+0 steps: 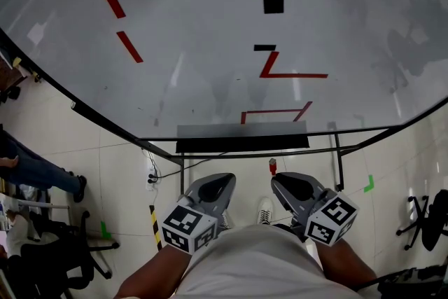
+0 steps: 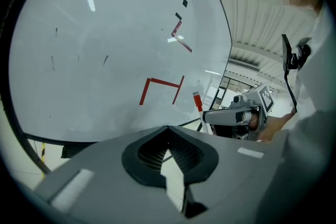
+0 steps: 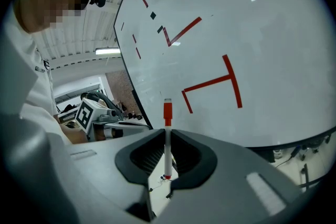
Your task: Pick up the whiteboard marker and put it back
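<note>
Grips whiteboard marker (image 3: 167, 115) upright in right claw (image 3: 167, 157), clamped on barrel, red cap up, facing whiteboard (image 3: 252, 34). Carries left claw (image 2: 170, 157) alongside, seemingly closed, nothing between.

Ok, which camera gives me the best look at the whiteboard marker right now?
The right gripper view: the whiteboard marker stands full length between the right gripper's tongs, red cap up. The head view shows only its red cap; the left gripper view shows the marker small.
</note>
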A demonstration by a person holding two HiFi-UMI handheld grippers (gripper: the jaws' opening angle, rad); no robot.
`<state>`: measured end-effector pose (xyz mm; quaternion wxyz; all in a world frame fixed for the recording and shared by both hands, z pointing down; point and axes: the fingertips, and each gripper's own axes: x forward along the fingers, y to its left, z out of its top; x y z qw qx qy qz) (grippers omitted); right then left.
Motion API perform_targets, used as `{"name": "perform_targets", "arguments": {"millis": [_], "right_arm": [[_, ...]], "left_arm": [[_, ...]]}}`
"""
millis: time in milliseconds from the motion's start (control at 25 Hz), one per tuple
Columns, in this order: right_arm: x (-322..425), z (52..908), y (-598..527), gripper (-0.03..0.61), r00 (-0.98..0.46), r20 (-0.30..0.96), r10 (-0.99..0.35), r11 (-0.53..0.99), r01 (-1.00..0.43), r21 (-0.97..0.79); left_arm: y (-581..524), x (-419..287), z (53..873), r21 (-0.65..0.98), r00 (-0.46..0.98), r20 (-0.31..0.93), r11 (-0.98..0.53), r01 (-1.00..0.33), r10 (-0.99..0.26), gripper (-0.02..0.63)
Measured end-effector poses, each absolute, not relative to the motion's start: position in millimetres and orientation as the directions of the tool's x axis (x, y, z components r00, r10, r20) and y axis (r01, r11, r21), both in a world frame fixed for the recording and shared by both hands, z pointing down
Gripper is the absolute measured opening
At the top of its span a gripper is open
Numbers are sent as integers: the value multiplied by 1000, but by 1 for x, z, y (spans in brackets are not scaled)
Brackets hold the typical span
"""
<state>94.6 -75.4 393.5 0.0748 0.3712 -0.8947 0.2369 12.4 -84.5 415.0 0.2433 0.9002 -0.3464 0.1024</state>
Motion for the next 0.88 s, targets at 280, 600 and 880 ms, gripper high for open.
{"name": "perform_targets", "arguments": {"millis": [280, 600, 880], "right_arm": [[91, 393, -76, 37, -718, 310, -624, 618, -695, -366], [90, 395, -75, 37, -718, 317, -619, 617, -695, -368], [89, 397, -75, 37, -721, 321, -615, 619, -693, -369]], "left_arm": [[-85, 11, 419, 376, 733, 355, -629, -680, -581, 16], [-87, 8, 419, 375, 728, 357, -623, -686, -586, 17], [-87, 6, 420, 375, 724, 361, -620, -689, -587, 17]]}}
